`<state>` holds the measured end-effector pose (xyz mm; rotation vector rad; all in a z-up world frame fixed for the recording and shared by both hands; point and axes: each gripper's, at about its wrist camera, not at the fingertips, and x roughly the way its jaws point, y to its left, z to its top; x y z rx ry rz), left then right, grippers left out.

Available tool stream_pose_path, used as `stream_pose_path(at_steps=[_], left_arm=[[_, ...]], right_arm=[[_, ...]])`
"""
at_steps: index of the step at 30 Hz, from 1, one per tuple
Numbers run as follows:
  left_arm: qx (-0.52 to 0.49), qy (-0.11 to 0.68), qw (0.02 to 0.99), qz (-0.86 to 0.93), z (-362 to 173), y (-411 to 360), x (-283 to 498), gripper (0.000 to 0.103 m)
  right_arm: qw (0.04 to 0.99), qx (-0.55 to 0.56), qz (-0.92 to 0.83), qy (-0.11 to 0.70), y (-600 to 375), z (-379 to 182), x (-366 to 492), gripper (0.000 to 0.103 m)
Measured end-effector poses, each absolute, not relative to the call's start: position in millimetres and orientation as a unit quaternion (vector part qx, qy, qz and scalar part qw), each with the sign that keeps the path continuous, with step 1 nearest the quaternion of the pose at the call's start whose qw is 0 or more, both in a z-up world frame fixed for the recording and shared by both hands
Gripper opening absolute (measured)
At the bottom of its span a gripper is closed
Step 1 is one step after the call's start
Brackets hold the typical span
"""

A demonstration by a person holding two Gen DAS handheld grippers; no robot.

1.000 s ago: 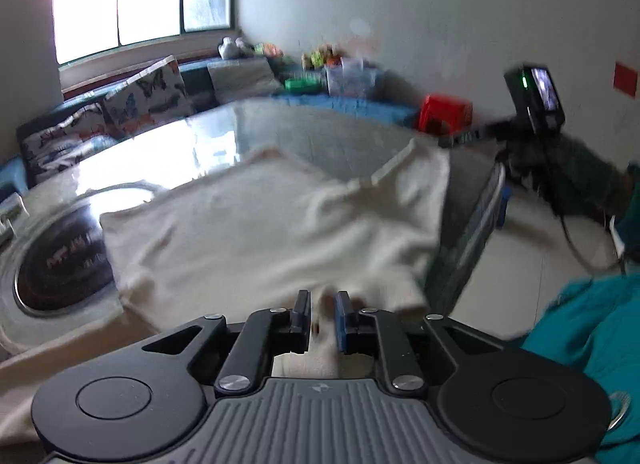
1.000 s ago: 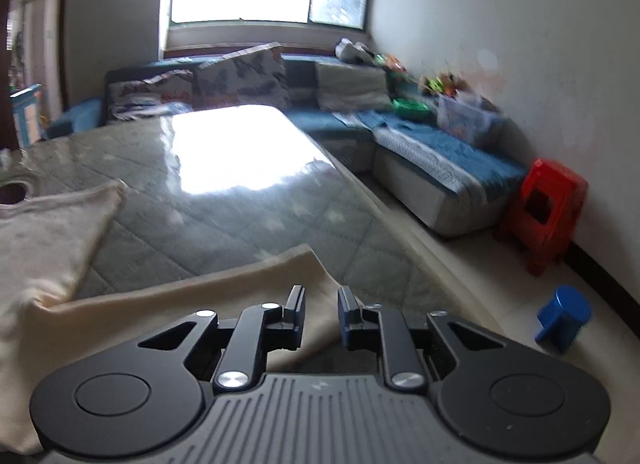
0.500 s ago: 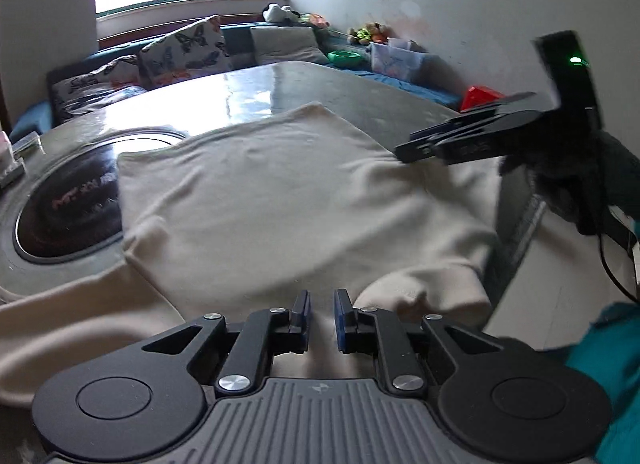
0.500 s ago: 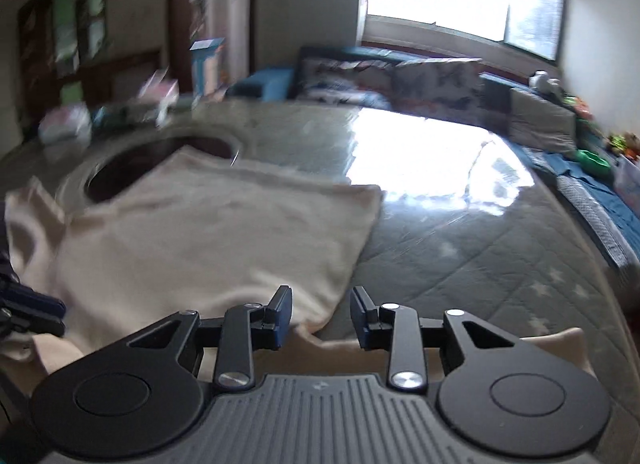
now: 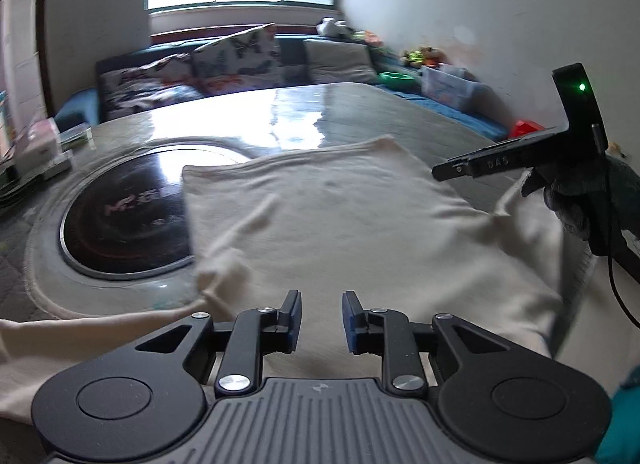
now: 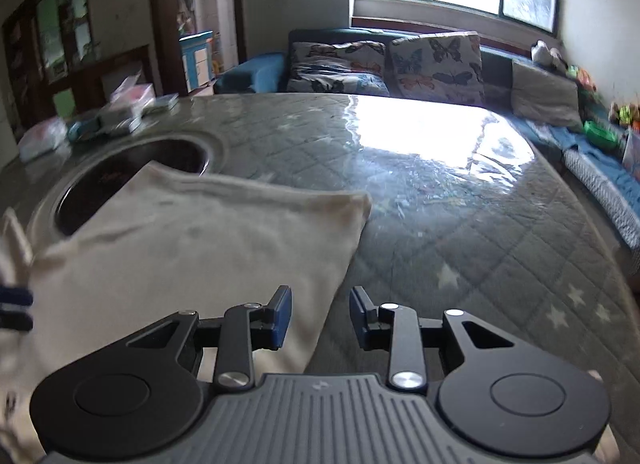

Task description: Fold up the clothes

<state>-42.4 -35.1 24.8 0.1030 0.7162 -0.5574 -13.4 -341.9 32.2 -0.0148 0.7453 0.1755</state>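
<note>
A big table (image 6: 460, 216) fills the room's middle. It has a grey quilted cover with stars under shiny clear plastic, so light from the window bounces off it. A round black cooktop (image 5: 124, 216) sits sunk into the table near one side.

A cream-colored garment (image 5: 340, 232) lies spread on the table. One part of it is laid over on itself, so it makes a flat shape with a straight edge beside the cooktop, and its corner covers a bit of the black circle. More of the cloth hangs down over the near table edge. It is partly folded, I think, but more folds look possible. A thin cream strip (image 5: 236, 224), maybe a sleeve or a tie, lies blurry across the cloth.

The left gripper (image 5: 321, 322) hovers low over the near part of the garment. Its blue fingers are apart and hold nothing.

The right gripper (image 6: 319, 318) hovers over the garment's right edge, where cloth meets table. Its fingers are spread too, with nothing between them. From the left camera it pokes in from the side, held by a gloved hand (image 5: 580, 196).

Both are let go, likely so the cloth can lie flat.
</note>
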Motion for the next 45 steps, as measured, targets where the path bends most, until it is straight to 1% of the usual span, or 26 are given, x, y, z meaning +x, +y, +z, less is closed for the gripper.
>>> stream_pose_path(at_steps=[6,8,9,12,13,15,16,22,32,39,45], left_arm=[[0.028,0.363,0.897,-0.25,20,-23,-29,0.024],[0.027,0.369,0.896,-0.244,16,-21,-27,0.024],[0.026,0.372,0.896,-0.242,15,-20,-26,0.024],[0.019,0.373,0.897,-0.236,15,-16,-25,0.024],[0.016,0.37,0.898,-0.236,18,-15,-25,0.025],[0.011,0.36,0.902,-0.24,24,-16,-26,0.032],[0.011,0.355,0.903,-0.241,26,-18,-26,0.033],[-0.003,0.372,0.903,-0.214,20,-14,-15,0.033],[0.024,0.361,0.91,-0.202,18,-17,-18,0.033],[0.016,0.371,0.907,-0.201,24,-12,-13,0.033],[-0.017,0.354,0.917,-0.184,48,-12,2,0.034]], right_arm=[[0.925,0.003,0.065,0.374,-350,24,32,0.031],[0.924,0.005,0.058,0.377,-352,21,45,0.028],[0.924,0.005,0.055,0.379,-353,19,51,0.024],[0.924,0.004,0.054,0.378,-351,13,60,0.021],[0.925,0.002,0.053,0.377,-349,13,63,0.02],[0.925,0.002,0.053,0.376,-347,12,67,0.019],[0.925,0.001,0.052,0.375,-346,12,69,0.019],[0.927,-0.007,0.047,0.373,-341,9,79,0.018],[0.926,-0.02,0.047,0.373,-328,9,107,0.017],[0.924,-0.028,0.05,0.378,-317,10,136,0.017],[0.93,-0.043,0.084,0.356,-313,32,107,0.019]])
